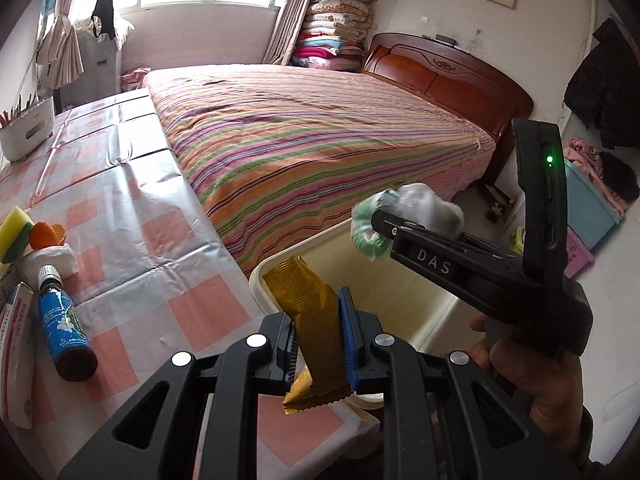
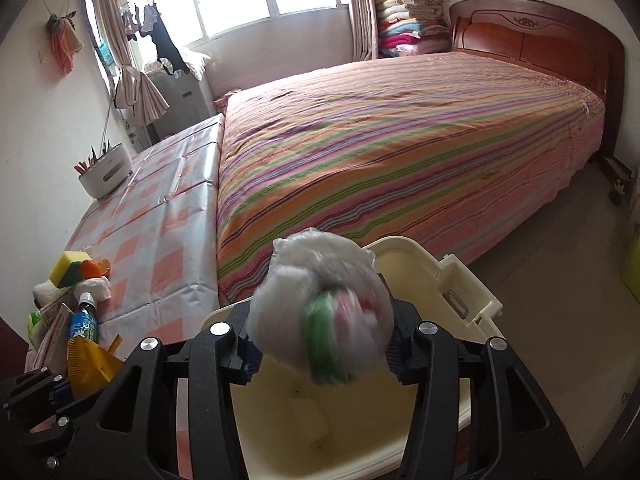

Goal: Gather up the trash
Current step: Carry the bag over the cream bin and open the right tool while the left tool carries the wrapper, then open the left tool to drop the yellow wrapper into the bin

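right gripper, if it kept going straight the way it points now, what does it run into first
Probably the inside of the cream bin below the right gripper; the balled plastic bag sits between its jaws. Depth is unclear.

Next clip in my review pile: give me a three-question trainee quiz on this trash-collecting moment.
1. True or false: the left gripper is shut on the gold wrapper.
2. What sits between the right gripper's fingers? A) blue bottle B) crumpled plastic bag C) yellow sponge
3. Fill in: the cream bin stands between the checkered table and the striped ____.

Key: 1 true. 2 B, the crumpled plastic bag, above the bin. 3 bed.
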Motion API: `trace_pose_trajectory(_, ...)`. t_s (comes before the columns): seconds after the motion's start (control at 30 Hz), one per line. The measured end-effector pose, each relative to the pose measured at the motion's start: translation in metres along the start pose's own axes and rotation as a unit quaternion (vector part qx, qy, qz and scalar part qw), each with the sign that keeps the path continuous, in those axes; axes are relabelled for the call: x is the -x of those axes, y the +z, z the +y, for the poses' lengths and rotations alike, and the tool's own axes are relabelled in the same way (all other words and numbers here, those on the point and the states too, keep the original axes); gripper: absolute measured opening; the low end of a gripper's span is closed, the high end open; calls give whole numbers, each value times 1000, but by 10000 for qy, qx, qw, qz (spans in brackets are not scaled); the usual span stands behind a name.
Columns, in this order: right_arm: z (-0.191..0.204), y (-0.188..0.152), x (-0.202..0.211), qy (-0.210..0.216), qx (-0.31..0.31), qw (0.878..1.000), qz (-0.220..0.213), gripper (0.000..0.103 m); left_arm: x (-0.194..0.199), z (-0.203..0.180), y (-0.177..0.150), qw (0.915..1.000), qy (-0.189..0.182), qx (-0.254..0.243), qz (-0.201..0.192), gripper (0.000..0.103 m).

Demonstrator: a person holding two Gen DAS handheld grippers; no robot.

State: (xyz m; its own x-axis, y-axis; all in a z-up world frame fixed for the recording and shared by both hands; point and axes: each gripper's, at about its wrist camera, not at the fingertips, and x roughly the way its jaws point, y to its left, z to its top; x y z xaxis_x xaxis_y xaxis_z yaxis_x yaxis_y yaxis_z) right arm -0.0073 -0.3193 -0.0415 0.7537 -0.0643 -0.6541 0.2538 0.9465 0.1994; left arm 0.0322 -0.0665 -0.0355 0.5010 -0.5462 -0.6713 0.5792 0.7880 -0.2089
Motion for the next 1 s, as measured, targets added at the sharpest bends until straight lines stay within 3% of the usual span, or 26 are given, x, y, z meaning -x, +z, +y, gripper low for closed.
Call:
trace_pose_trajectory(0.07,-3,1,3,-44,-100,9999,-71,74,-1,-1,1,10000,-23,-16,11,18)
trace_pose_trajectory(0.27,-24,8,25,334,-700,9955,-545,74,-11,-4,1,9999,-55,-14,113,18)
trace_pose_trajectory(0.43,-32,11,40,325,-928,9908,-934,74,-28,-7,1,9995,-133,-65,263,18)
trace_pose_trajectory(0.83,-38,14,46,340,-1104,9866,-1154,75,-55,-25,-1,9978,-266,-299,530,20)
trace_pose_trajectory(0.9,-39,14,46,327,-1115,9864,-1166,74,-58,-28,-1,9975,-256,-366,539,23)
trace_pose_trajectory(1.0,-41,14,46,330,-1164,9856,-1179,75,-58,-33,-1,9973,-269,-469,499,45)
